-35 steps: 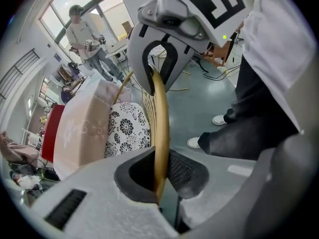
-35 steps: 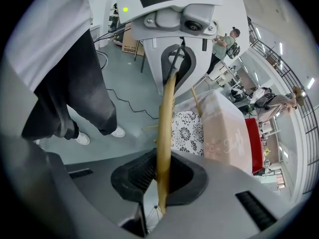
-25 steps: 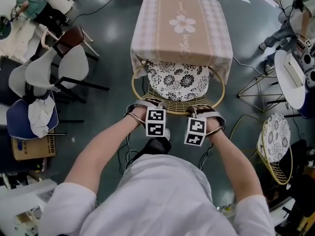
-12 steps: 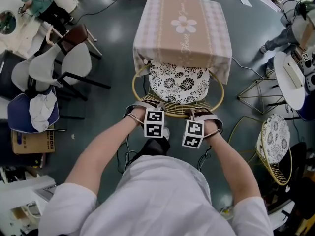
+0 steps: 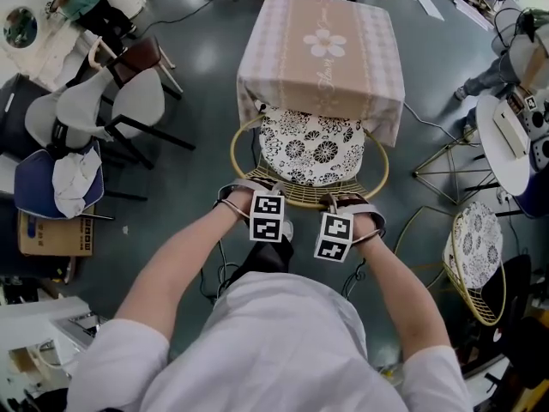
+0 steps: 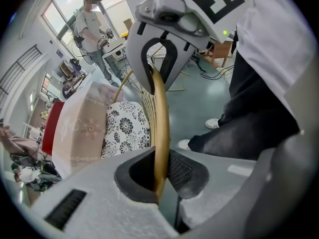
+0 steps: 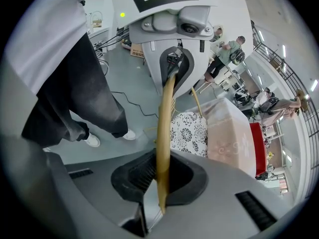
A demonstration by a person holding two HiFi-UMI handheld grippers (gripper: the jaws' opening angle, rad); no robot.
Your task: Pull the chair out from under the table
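Several other chairs (image 5: 137,101) around table (image 5: 322,75)

Crowded workroom on a dark, glossy floor

The grey-green polished floor (image 5: 197,71) catches soft glare. Pale grey shell chairs (image 5: 137,101) and a brown cardboard box (image 5: 51,234) stand at the left, with a spare gold wire chair (image 5: 476,247) and a white round bench (image 5: 502,140) at the right.

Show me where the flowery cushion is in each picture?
Head view: cushion in the middle, just below the tablecloth.
Left gripper view: cushion left of centre, beside the gold chair rim.
Right gripper view: cushion right of centre, beside that rim.
Shared landmark: the pink tablecloth, right next to the cushion in all three.
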